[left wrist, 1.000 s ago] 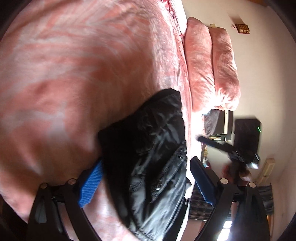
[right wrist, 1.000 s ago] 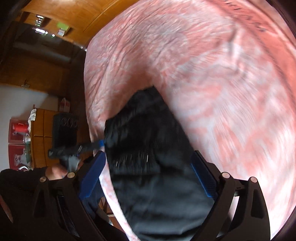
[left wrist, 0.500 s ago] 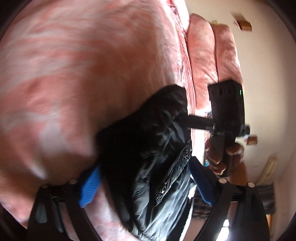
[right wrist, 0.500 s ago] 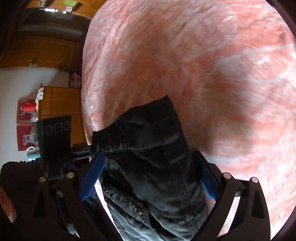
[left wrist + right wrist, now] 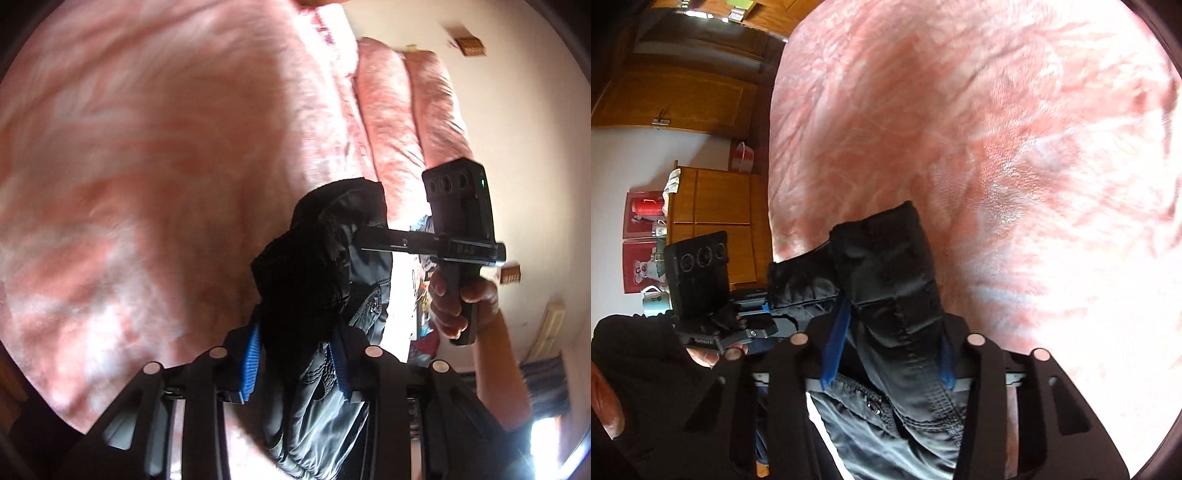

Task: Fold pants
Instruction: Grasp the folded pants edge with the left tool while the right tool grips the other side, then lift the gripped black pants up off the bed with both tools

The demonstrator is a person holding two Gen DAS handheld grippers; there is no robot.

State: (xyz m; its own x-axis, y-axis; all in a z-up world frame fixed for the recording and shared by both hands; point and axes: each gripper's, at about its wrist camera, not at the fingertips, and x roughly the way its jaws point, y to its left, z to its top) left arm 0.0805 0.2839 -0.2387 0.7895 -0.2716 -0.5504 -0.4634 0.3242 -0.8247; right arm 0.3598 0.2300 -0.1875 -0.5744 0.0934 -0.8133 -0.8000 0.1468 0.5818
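Observation:
The black pants (image 5: 317, 273) hang bunched above a pink bedspread (image 5: 147, 166). My left gripper (image 5: 295, 360) is shut on a thick fold of the pants near a zip. In the left wrist view the right gripper (image 5: 369, 240) grips the same cloth from the right, held by a hand. In the right wrist view my right gripper (image 5: 890, 350) is shut on the pants (image 5: 894, 280) at a stitched seam, and the left gripper (image 5: 768, 306) pinches the cloth at the left.
Two pink pillows (image 5: 406, 122) lie at the head of the bed. A wooden cabinet (image 5: 716, 221) and dark doors stand beyond the bed's edge. The bedspread (image 5: 997, 147) fills most of both views.
Both grippers have closed from open onto the pants. The pants have been lifted and bunched, and the two grippers have come closer together.

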